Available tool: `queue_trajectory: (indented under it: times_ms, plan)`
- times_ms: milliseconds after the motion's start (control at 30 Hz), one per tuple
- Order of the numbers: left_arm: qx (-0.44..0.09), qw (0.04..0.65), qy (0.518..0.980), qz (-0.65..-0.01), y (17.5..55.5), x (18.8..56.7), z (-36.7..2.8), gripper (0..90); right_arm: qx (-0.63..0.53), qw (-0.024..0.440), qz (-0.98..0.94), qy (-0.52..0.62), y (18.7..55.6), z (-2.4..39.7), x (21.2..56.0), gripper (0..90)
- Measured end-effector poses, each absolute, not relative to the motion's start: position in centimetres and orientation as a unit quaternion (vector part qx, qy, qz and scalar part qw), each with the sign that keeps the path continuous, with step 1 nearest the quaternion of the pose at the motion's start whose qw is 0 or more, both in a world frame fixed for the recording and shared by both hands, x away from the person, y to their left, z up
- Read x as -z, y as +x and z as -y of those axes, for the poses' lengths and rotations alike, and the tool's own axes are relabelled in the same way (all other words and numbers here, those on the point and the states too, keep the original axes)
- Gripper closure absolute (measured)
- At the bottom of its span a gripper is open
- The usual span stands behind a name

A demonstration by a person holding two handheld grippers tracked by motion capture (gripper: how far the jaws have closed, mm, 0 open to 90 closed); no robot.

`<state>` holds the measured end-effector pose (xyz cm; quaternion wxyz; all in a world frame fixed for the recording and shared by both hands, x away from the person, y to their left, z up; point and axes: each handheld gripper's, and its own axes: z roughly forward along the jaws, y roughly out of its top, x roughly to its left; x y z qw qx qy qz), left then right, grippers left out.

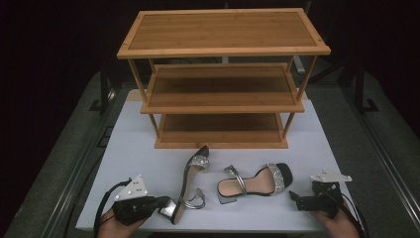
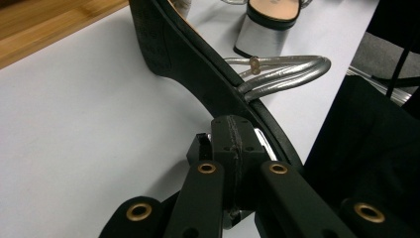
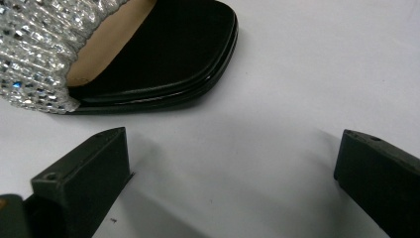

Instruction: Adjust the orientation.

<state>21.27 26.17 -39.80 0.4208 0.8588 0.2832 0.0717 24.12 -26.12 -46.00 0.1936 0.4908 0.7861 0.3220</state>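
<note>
Two black sandals with glittery silver toe bands lie on the white table [image 1: 129,144]. The left sandal [image 1: 190,181] is tipped on its side, sole edge up, with its silver ankle strap [image 2: 285,72] looped beside it. My left gripper [image 1: 166,202] is at its heel end. In the left gripper view the left gripper [image 2: 233,134] has its pads pressed together, and the silver heel [image 2: 262,144] shows just behind them. The right sandal [image 1: 257,181] stands upright. My right gripper [image 1: 293,197] is low on the table, open, just short of that sandal's toe [image 3: 163,54].
A three-shelf wooden rack [image 1: 223,32] stands at the back of the table, and its bottom shelf [image 1: 220,130] lies just beyond the sandals. The table's front edge runs right under both hands. Dark floor and black frame rails surround the table.
</note>
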Motion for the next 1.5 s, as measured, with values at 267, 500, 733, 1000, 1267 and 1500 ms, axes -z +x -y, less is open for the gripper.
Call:
queue_trajectory:
  times_ms: [267,500,733,1000,1267,1500]
  plan:
    - [-0.078,0.417,0.859,-0.287,21.3,39.7,-26.4,90.0,-0.322,0.194,-0.786,0.491,24.1,26.1,46.0,0.2]
    - [-0.090,0.413,0.855,-0.301,21.6,39.8,-27.2,90.0,-0.322,0.194,-0.786,0.491,24.1,26.1,46.0,0.2]
    - [-0.099,0.409,0.850,-0.317,22.1,40.1,-28.2,90.0,-0.322,0.194,-0.786,0.491,24.1,26.1,46.0,0.2]
    - [-0.113,0.395,0.848,-0.335,22.7,40.7,-29.0,90.0,-0.322,0.194,-0.786,0.491,24.1,26.1,46.0,0.2]
    - [-0.091,0.396,0.850,-0.335,23.1,41.4,-28.8,90.0,-0.322,0.194,-0.786,0.491,24.1,26.1,46.0,0.2]
    - [-0.091,0.397,0.848,-0.338,22.4,41.1,-29.4,90.0,-0.322,0.195,-0.786,0.490,24.1,26.1,46.0,0.2]
